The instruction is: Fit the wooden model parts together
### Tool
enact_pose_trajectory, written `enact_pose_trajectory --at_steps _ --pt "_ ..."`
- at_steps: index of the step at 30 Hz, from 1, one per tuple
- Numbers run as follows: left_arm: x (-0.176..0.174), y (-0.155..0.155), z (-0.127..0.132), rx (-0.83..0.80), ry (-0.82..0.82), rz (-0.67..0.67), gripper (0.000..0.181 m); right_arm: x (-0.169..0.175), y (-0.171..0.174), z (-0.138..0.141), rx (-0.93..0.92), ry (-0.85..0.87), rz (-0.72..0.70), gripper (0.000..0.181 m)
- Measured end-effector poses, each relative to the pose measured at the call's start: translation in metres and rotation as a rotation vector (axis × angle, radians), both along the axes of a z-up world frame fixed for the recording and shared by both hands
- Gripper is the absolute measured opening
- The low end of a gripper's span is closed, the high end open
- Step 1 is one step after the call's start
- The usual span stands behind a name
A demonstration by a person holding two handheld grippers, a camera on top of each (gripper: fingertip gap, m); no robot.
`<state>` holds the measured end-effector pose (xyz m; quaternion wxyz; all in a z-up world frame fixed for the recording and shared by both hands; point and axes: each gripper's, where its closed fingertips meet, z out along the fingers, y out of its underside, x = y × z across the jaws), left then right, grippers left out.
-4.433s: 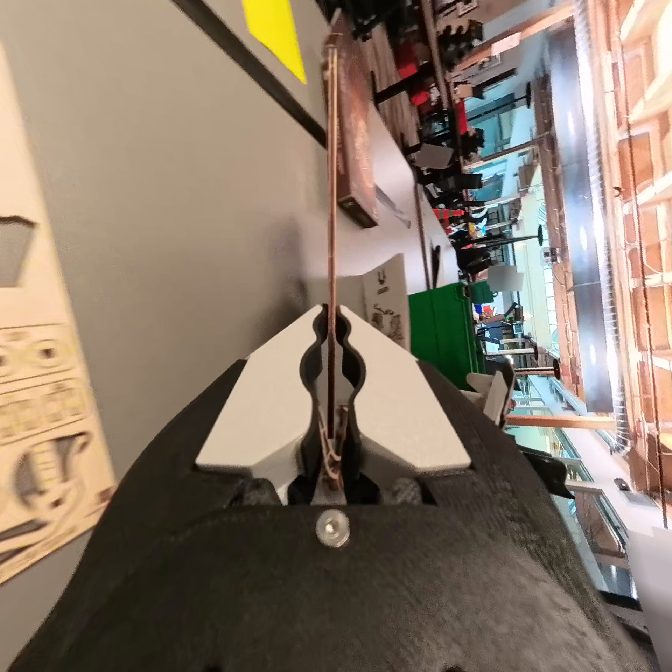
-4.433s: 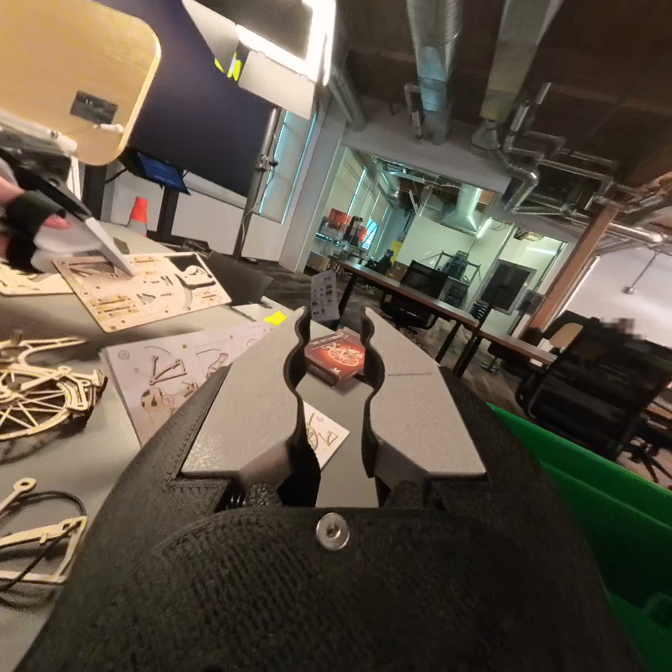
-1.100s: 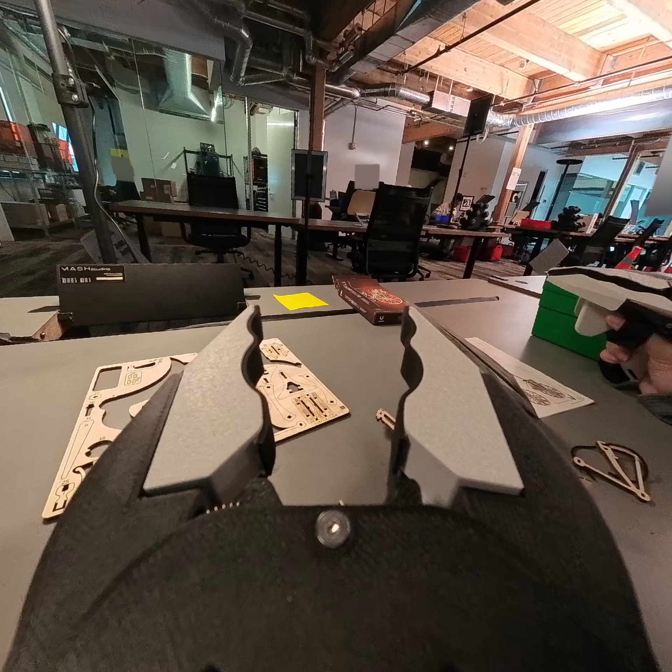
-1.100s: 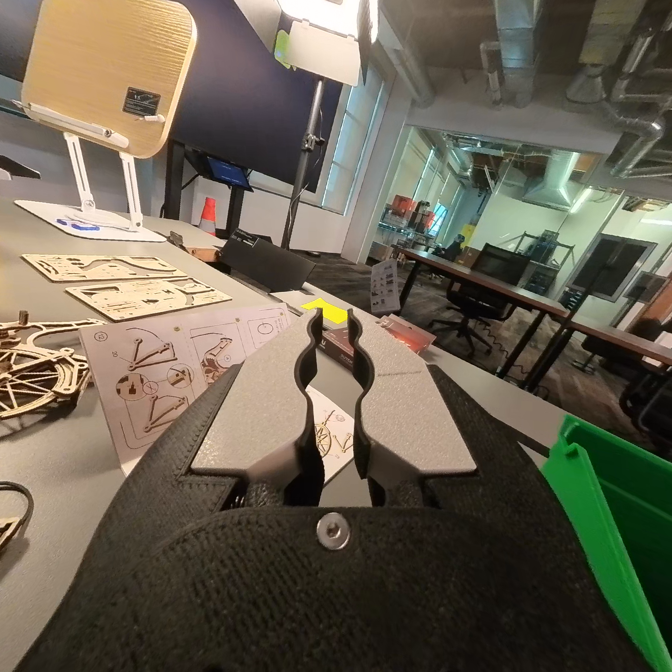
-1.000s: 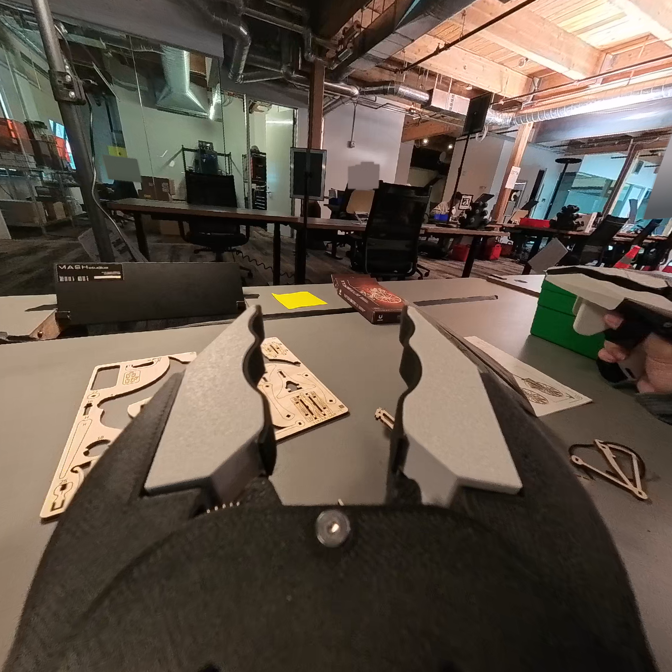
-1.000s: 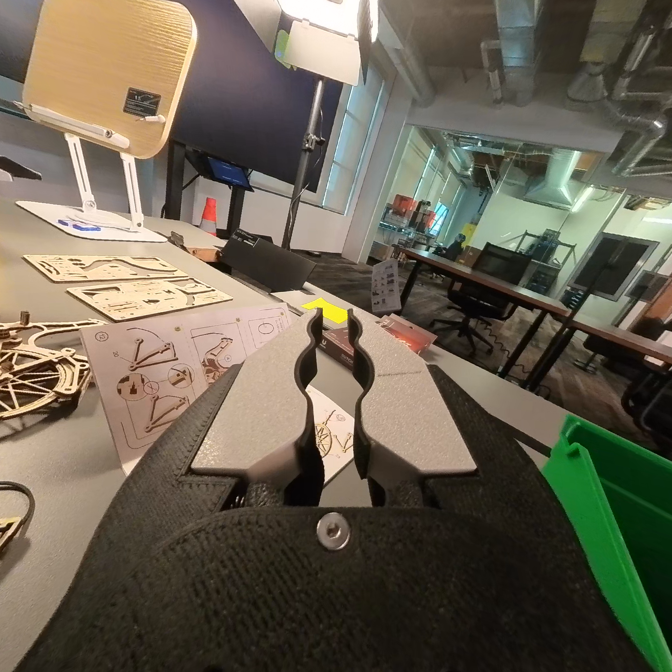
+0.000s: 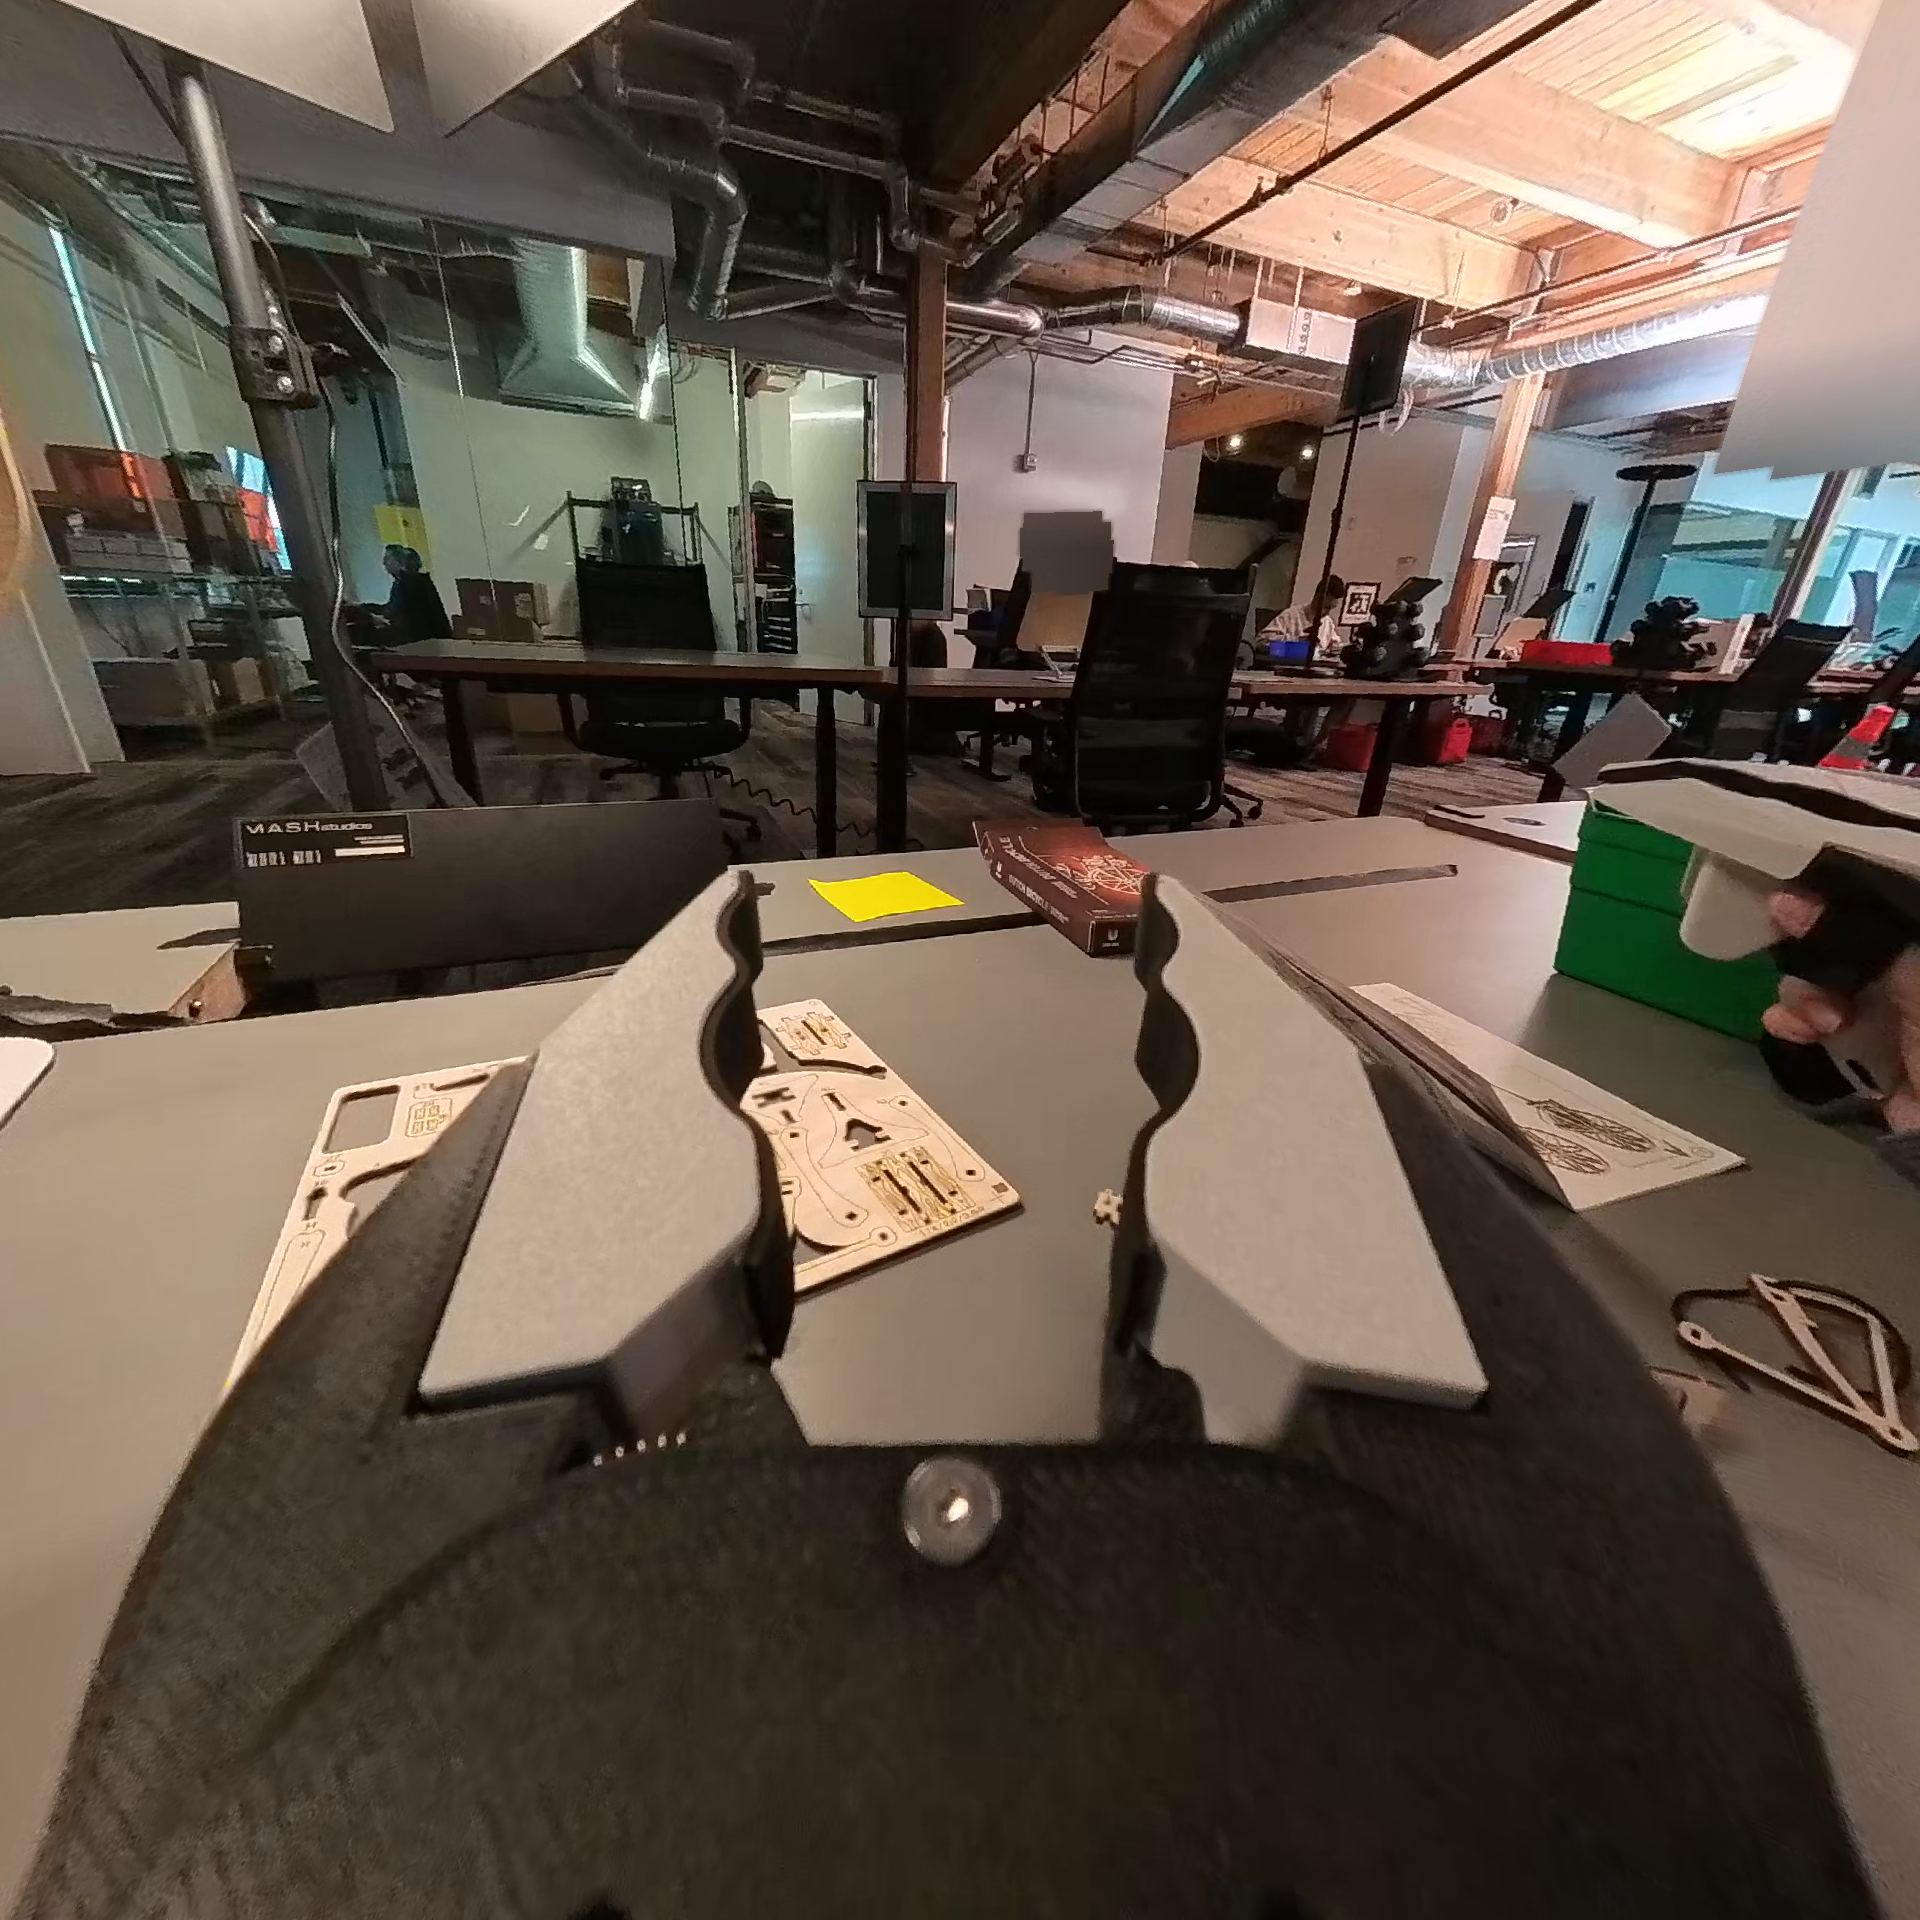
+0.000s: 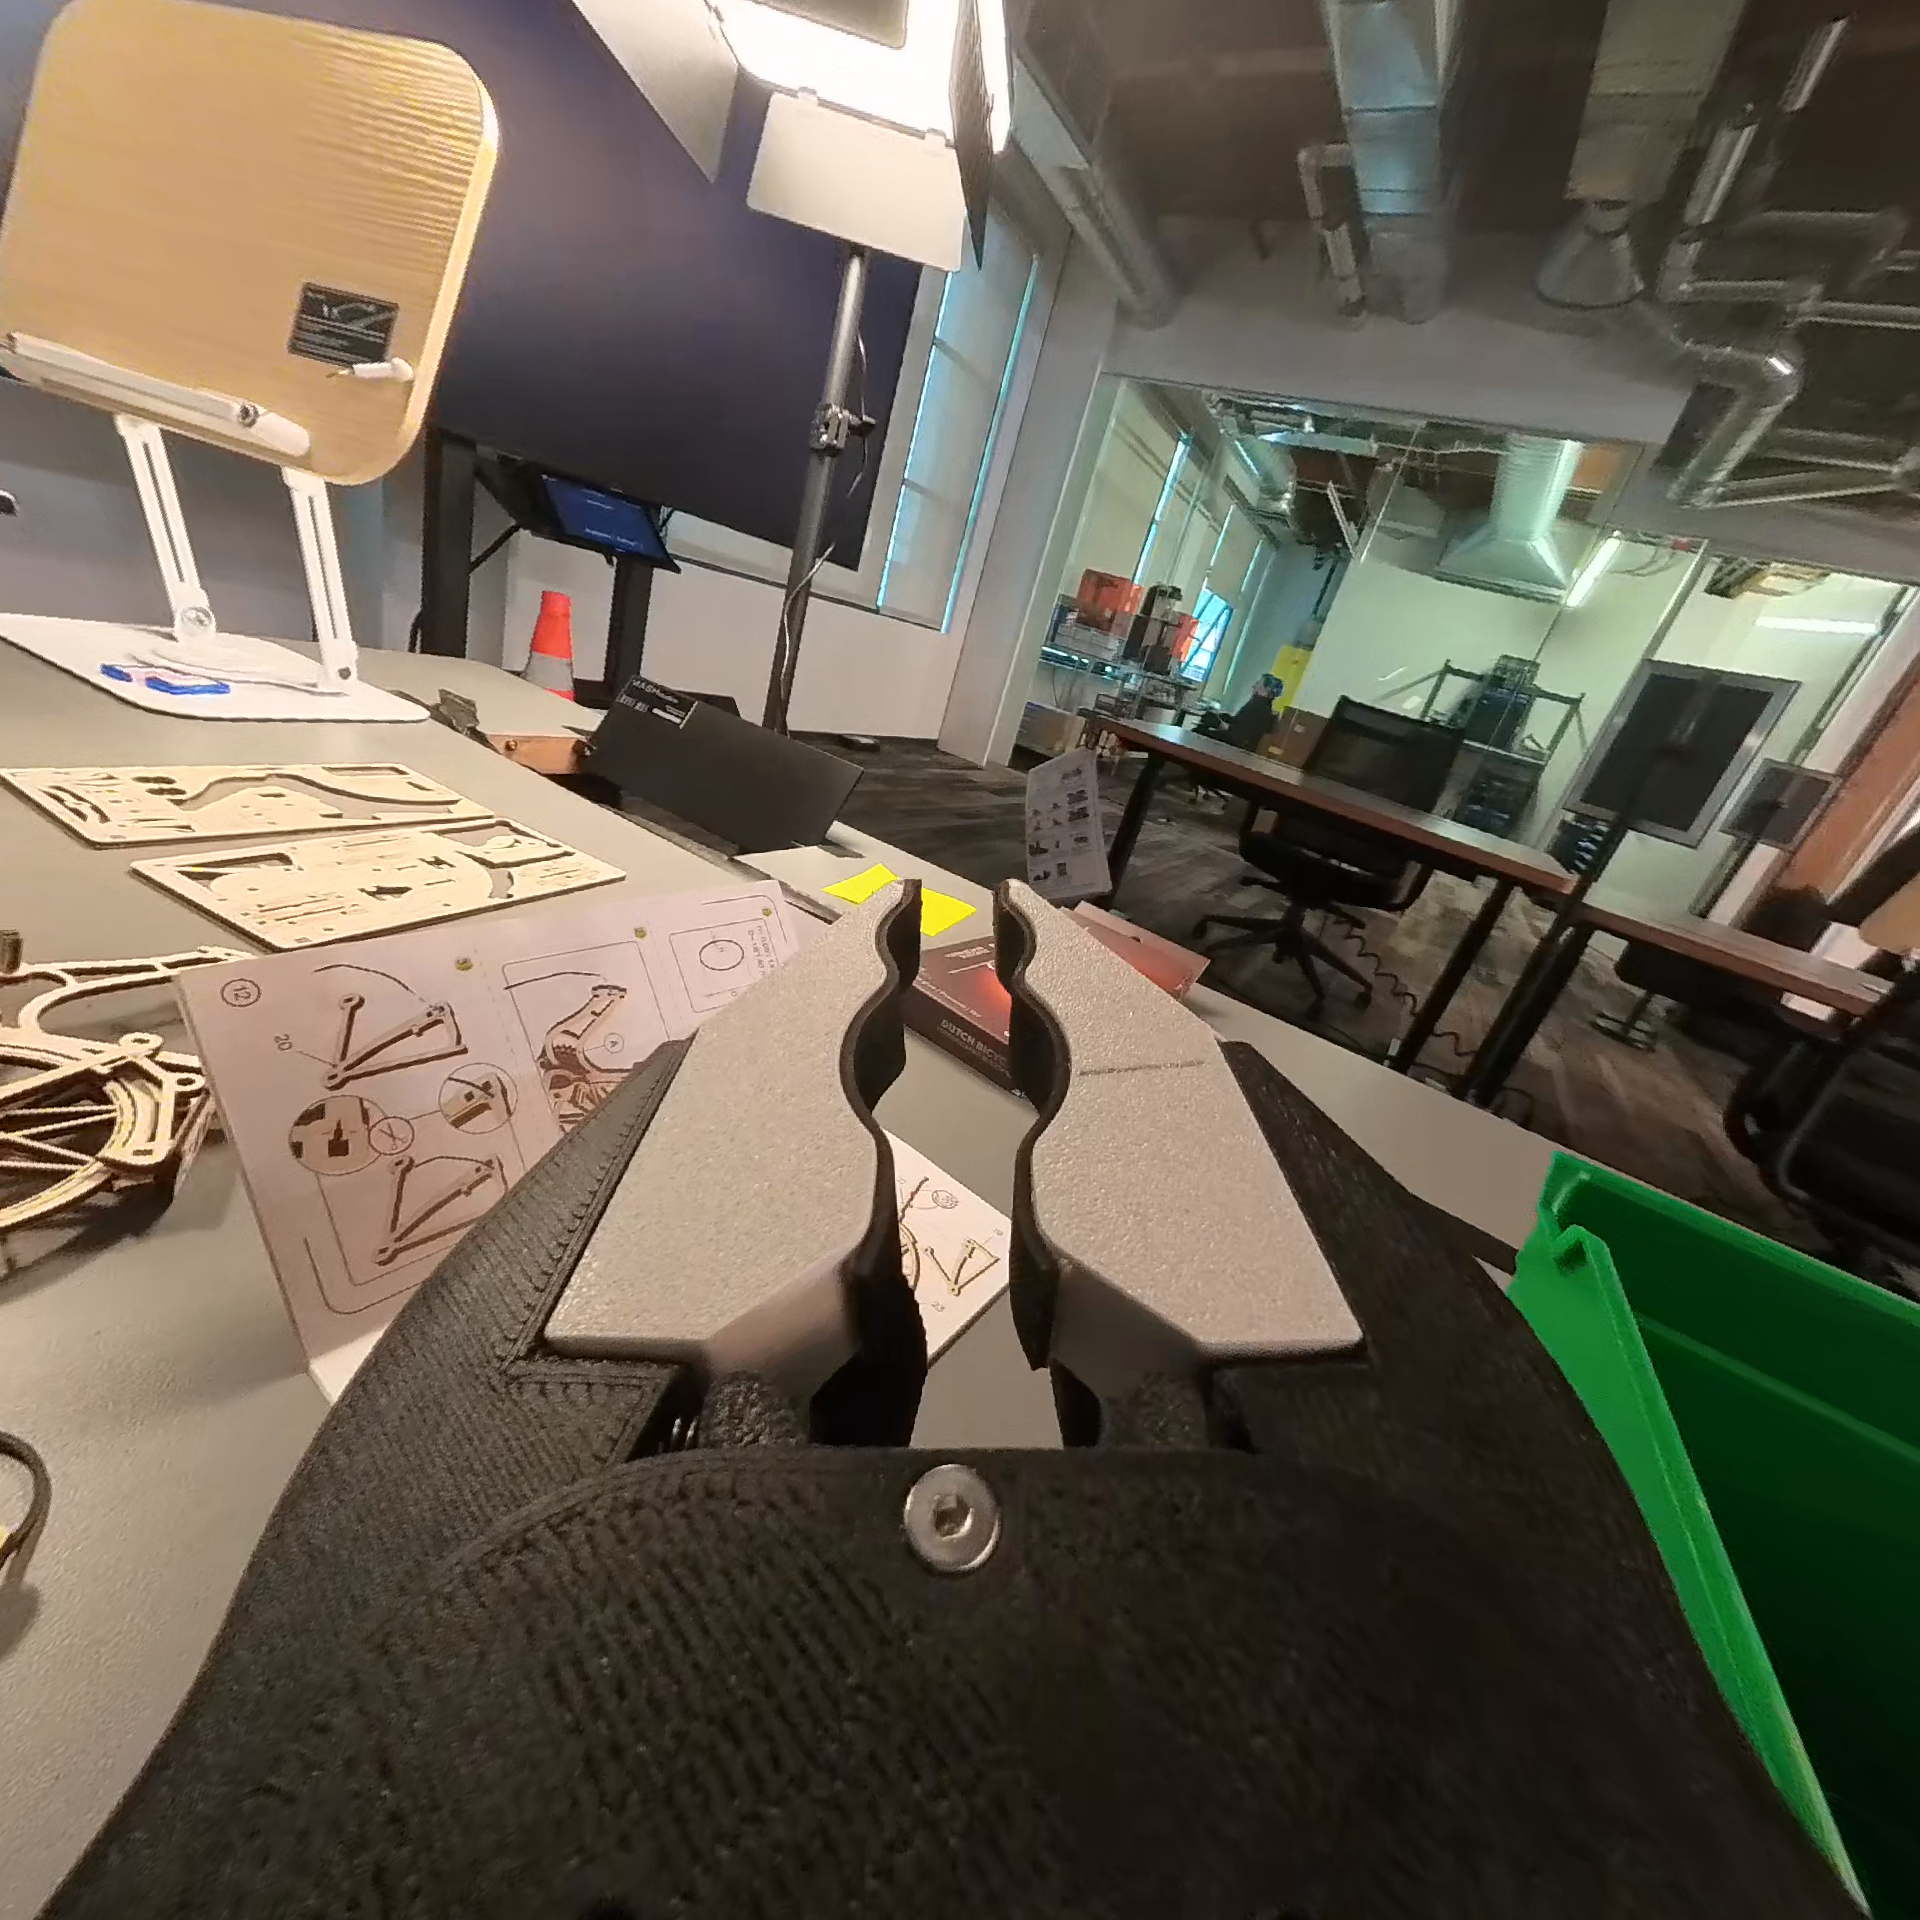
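Mid-assembly at best, with left gripper gaping wide and empty, right gripper nearly closed on nothing, small wooden piece loose just ahead, wheel assembly built off left.

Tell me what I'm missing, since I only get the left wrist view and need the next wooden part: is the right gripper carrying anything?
Observer: No. The right gripper is empty, its jaws a narrow gap apart.
Operator: Any built-up piece nearby?
Observer: Yes, a spoked wooden wheel assembly lies left of the open instruction sheet.
Operator: What's at the far left?
Observer: A wood-panelled stand on a white base.
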<state>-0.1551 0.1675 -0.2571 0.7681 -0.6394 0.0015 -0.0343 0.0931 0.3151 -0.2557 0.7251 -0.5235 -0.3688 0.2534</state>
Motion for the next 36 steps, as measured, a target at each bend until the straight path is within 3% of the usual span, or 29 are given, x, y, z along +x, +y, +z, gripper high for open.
enact_pose_trajectory --at_steps 8,36 --pt "0.009 -0.002 0.004 0.017 0.107 0.024 0.066 -0.001 -0.001 0.000 0.002 -0.001 0.006 0.011" --pt "0.002 -0.009 0.012 0.073 0.103 0.072 0.059 -0.003 -0.001 -0.002 -0.015 -0.005 0.020 0.012"
